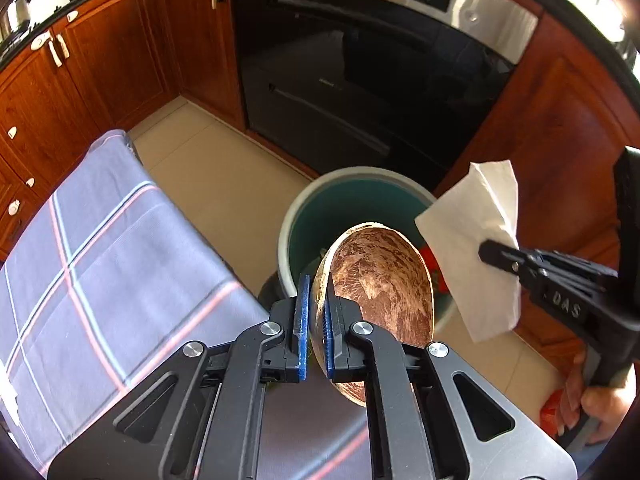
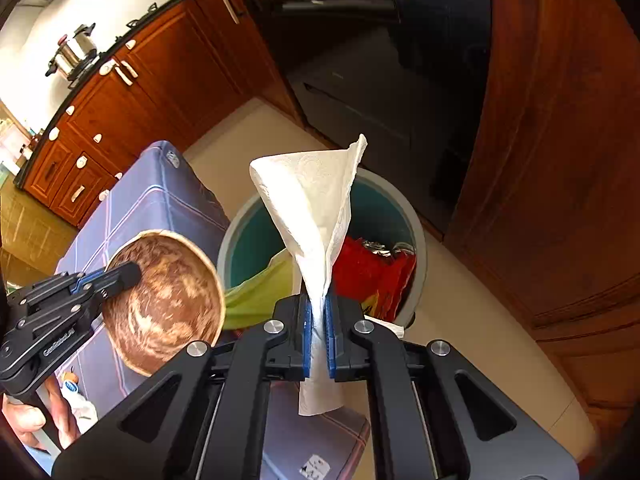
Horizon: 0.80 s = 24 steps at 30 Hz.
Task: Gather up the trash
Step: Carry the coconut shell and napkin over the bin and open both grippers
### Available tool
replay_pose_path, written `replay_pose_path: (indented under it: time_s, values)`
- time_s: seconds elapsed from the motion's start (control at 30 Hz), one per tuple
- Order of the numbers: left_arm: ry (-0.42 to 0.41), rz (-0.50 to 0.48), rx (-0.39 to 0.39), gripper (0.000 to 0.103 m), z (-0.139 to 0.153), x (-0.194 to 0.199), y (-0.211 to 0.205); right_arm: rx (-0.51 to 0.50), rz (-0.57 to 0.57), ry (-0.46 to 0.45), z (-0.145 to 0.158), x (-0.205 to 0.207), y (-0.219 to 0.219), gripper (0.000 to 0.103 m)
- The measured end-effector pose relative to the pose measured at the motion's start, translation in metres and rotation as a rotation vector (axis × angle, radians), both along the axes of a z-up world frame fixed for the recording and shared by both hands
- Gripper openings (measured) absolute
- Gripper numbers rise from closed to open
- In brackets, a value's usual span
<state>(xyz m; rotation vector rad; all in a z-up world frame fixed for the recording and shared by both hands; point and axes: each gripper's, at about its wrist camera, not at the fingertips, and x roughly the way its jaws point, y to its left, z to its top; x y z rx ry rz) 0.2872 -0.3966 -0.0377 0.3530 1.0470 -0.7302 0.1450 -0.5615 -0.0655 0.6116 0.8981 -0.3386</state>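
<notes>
Each fisheye camera sits just behind its own gripper and looks steeply down along the fingers. Both views share the trash bin (image 1: pixel 320 196) (image 2: pixel 414 220) ahead of the fingertips, the plaid-covered table (image 1: pixel 100 240) (image 2: pixel 160 196) to the left, and the oven (image 1: pixel 360 80) (image 2: pixel 380 80) beyond.

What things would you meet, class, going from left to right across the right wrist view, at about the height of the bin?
Left gripper → wooden bowl → paper towel → red wrapper → bin → wooden cabinet
</notes>
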Motion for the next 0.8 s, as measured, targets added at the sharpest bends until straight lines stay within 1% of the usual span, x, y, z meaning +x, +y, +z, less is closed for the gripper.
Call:
replay_pose_path:
  time_s: [0.17, 0.2, 0.23, 0.27, 0.3, 0.33, 0.37, 0.4, 0.43, 0.47, 0.6, 0.8]
  values:
    - [0.016, -0.003, 0.023, 0.007, -0.018, 0.016, -0.021, 0.012, -0.010, 0.024, -0.013, 0.015, -0.012, 0.009]
    - [0.021, -0.006, 0.028, 0.007, -0.020, 0.018, -0.026, 0.017, -0.015, 0.026, -0.016, 0.017, -0.013, 0.011]
    - [0.032, -0.011, 0.031, 0.010, -0.024, 0.020, -0.030, 0.023, -0.017, 0.023, -0.018, 0.019, -0.016, 0.016]
    - [0.050, -0.021, 0.035, 0.013, -0.028, 0.021, -0.034, 0.036, -0.019, 0.019, -0.020, 0.021, -0.018, 0.041]
    - [0.064, -0.028, 0.044, 0.013, -0.032, 0.021, -0.038, 0.059, -0.025, 0.014, -0.022, 0.023, -0.020, 0.076]
    - [0.063, -0.034, 0.051, 0.020, -0.032, 0.018, -0.042, 0.078, -0.036, 0.005, -0.023, 0.024, -0.022, 0.085]
    - [0.055, -0.041, 0.055, 0.036, -0.033, 0.016, -0.044, 0.089, -0.044, -0.012, -0.023, 0.024, -0.023, 0.086]
    - [0.035, -0.048, 0.060, 0.045, -0.032, 0.013, -0.046, 0.088, -0.046, -0.014, -0.022, 0.025, -0.023, 0.086]
    - [0.010, -0.049, 0.063, 0.058, -0.031, 0.010, -0.047, 0.082, -0.049, -0.008, -0.022, 0.026, -0.023, 0.086]
    - [-0.006, -0.055, 0.063, 0.059, -0.030, 0.007, -0.048, 0.079, -0.051, -0.002, -0.020, 0.027, -0.022, 0.086]
    - [0.003, -0.078, 0.059, 0.061, -0.030, -0.001, -0.047, 0.089, -0.050, 0.006, -0.020, 0.027, -0.019, 0.086]
    - [-0.001, -0.073, 0.062, 0.064, -0.028, -0.006, -0.038, 0.104, -0.048, 0.019, -0.020, 0.023, -0.013, 0.086]
